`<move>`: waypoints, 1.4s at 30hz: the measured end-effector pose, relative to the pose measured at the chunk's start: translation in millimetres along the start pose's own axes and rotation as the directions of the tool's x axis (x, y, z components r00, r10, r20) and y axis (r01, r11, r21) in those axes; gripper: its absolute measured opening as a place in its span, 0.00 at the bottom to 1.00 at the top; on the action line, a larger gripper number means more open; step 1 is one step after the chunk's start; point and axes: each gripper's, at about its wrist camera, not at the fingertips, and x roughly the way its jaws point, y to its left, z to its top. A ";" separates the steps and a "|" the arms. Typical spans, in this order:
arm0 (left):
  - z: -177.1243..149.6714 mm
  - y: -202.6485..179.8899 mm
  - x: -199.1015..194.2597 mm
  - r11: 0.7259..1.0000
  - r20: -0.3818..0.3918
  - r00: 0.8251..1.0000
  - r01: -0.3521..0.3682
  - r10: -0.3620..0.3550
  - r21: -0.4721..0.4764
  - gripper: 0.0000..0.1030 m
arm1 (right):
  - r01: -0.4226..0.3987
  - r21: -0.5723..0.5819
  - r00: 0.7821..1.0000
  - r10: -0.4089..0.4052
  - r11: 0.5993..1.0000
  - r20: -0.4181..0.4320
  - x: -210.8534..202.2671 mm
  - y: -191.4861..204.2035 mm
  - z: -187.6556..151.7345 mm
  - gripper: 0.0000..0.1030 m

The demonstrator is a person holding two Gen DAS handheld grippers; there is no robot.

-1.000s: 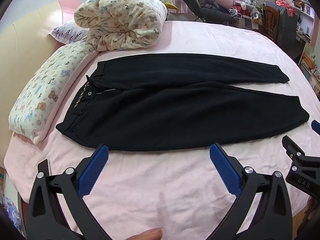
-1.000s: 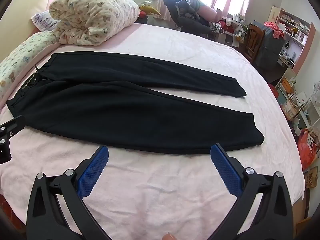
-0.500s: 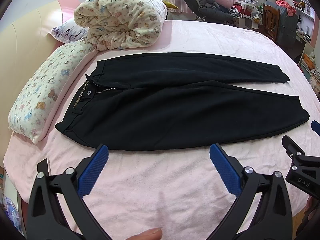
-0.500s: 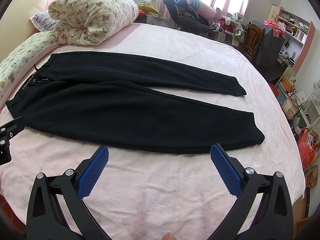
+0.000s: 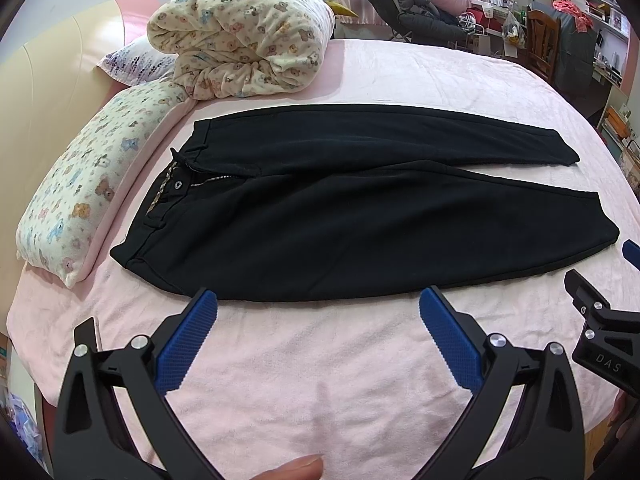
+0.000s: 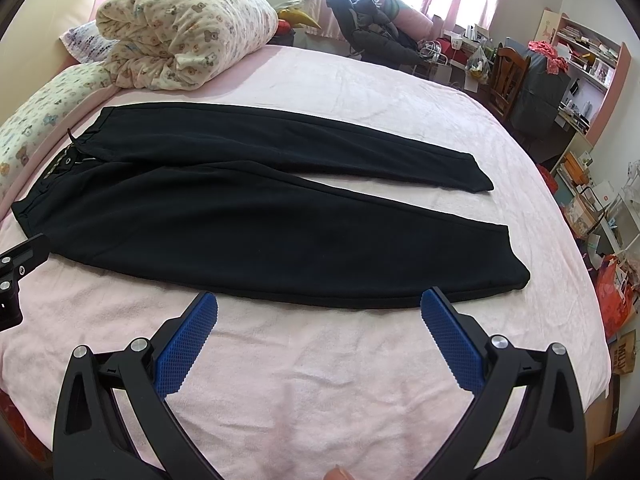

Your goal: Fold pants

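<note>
A: The bed (image 5: 400, 80), under its pink cover, carries everything we see. The black pants (image 5: 360, 220) lie flat across the middle of it, waistband toward the long bear-print pillow (image 5: 88, 184) at the head end, both legs running away from that pillow toward the foot.

B: And how far along are we?

A: By our reading, at the very start. No fold has been made: the pants lie opened out full length, the two legs parting in a narrow V with pink cover showing between them near the cuffs. Every fold is still to come, probably one leg over the other first, then the length brought in.

B: How do the pants look?

A: Dark and smooth, hardly wrinkled. The fly is open at the waistband, a short run of zipper and a metal button showing on the side nearest the pillow. The rolled bear-print quilt (image 5: 244, 36) sits beyond the waistband, clear of the cloth.

B: The tools?

A: Our left hand-held gripper (image 5: 318, 304) hangs spread wide just short of the near edge of the pants, holding nothing. Our right hand-held gripper (image 6: 319, 306) does the same further from the pillow, toward the cuffs, blue pads (image 6: 186, 344) apart and empty.
</note>
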 end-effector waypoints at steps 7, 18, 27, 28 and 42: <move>-4.1 1.6 5.0 1.000 -0.006 1.000 0.000 0.000 0.002 0.98 | 0.000 0.000 1.000 0.000 1.000 -0.002 1.2 -0.5 -0.5 0.99; -5.3 2.0 6.6 1.000 -0.008 1.000 0.001 -0.001 0.001 0.98 | 0.000 0.000 1.000 0.000 1.000 -0.003 1.8 0.0 0.6 0.99; -3.4 4.4 8.5 1.000 -0.012 1.000 0.001 -0.001 0.003 0.98 | 0.000 0.001 1.000 0.000 1.000 -0.004 2.4 -2.6 -2.2 0.99; -3.7 4.5 9.0 1.000 -0.012 1.000 0.001 -0.001 0.003 0.98 | 0.000 0.000 1.000 0.000 1.000 -0.003 2.2 -1.1 -1.1 0.99; -3.1 6.1 9.8 1.000 -0.016 1.000 0.004 -0.004 -0.001 0.98 | -0.001 0.003 1.000 0.001 1.000 -0.006 3.6 -5.9 -3.3 0.99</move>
